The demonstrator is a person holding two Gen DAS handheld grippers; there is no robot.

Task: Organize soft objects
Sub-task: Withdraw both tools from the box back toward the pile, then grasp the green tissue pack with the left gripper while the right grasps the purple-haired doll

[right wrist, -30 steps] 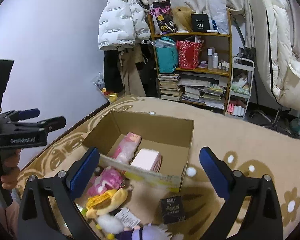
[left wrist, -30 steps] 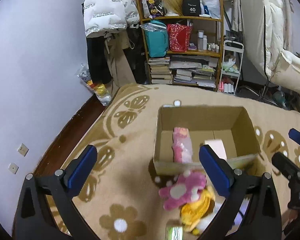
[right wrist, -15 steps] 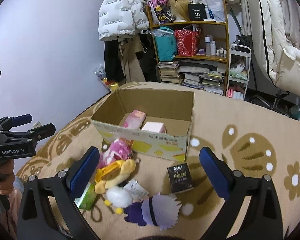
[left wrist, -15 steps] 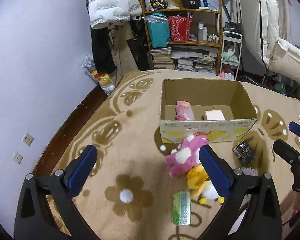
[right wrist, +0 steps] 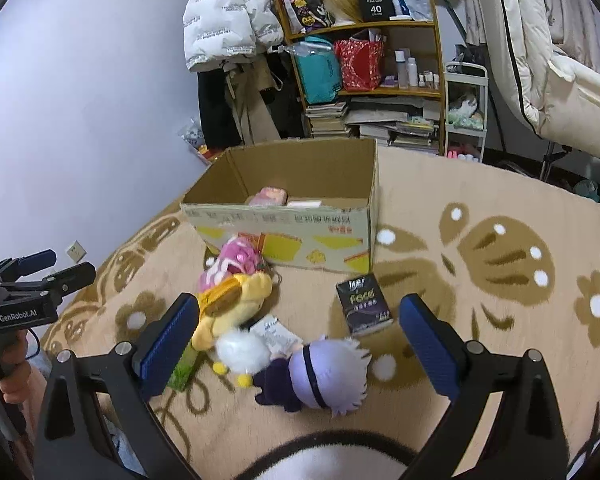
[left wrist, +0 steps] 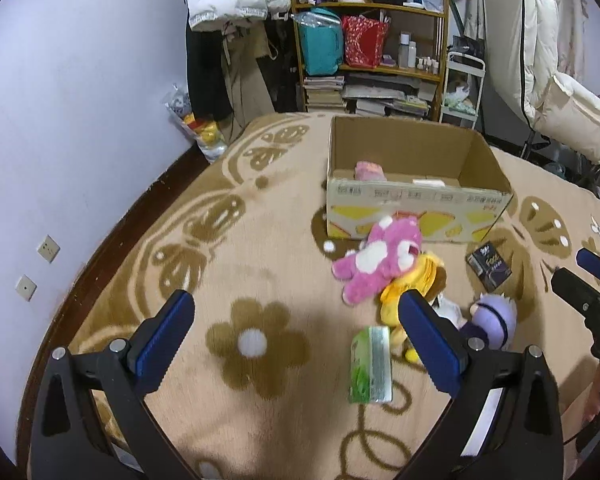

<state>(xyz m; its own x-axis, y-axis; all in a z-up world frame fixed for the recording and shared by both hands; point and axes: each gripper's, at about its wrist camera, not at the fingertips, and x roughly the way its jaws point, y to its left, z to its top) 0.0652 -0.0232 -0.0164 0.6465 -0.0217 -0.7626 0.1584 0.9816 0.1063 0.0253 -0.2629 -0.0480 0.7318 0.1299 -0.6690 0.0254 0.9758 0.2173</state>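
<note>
Both cameras have pulled back from the cardboard box [left wrist: 416, 200] since a second ago, so more carpet [left wrist: 220, 240] and floor clutter shows. Left gripper [left wrist: 296, 336] fingers wide, nothing between them; right gripper [right wrist: 300, 332] fingers wide, also nothing held. One box, two items inside: a pink packet [left wrist: 369, 170] and a white pack [left wrist: 427, 181], both mostly hidden by the front wall. Loose plush count four: pink plush [left wrist: 374, 262], yellow plush [right wrist: 236, 294], white fluffy plush [right wrist: 242, 350], purple-haired doll [right wrist: 320, 374], all bunched just in front of the box. One black packet [right wrist: 364, 304], one green pack [left wrist: 372, 364]. Left view shows the green pack whole; right view hides most of it behind a finger. White plush is barely visible in left view. A dark-rimmed white shape at the bottom edge of the right view is cut off, unclear.
</note>
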